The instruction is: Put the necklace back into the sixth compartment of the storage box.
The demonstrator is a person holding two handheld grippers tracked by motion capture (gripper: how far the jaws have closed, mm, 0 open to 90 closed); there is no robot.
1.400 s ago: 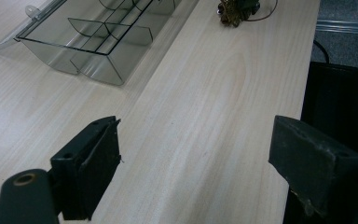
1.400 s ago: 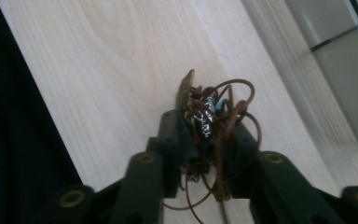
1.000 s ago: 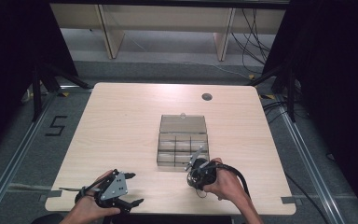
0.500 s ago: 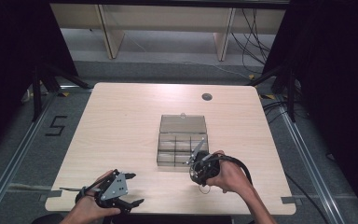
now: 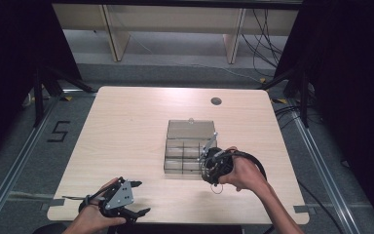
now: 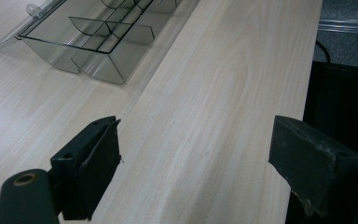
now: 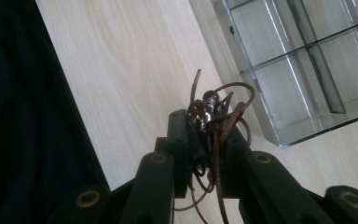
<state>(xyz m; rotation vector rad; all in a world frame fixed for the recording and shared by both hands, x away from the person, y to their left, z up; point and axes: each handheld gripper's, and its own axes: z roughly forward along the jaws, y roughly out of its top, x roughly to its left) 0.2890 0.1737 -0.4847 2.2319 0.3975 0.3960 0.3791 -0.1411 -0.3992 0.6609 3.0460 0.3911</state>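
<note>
I hold the cord (image 7: 216, 119), a tangled brown bundle with a small metallic bead in it, in the right gripper (image 7: 209, 135). Its jaws are closed tight on the bundle, with loose loops sticking out above and below the pads.

Change since one second ago: in the high view the right gripper (image 5: 213, 165) has moved from just off the box's near right corner toward the box (image 5: 189, 146), and now sits against its right side. The cord has travelled with it; a small loop hangs below the gripper over the desk (image 5: 126, 126).

Meaning for the task: I judge this to be the carry phase, nearly complete. In the right gripper view the box's near compartments (image 7: 307, 74) lie close ahead and appear empty. The next step is to position the bundle over one compartment and release it. The trailing loops may catch on a divider or on the jaws.

The left gripper (image 5: 119, 197) rests near the desk's near left corner, well apart from the box. Its jaws (image 6: 191, 163) are wide open and hold nothing.
</note>
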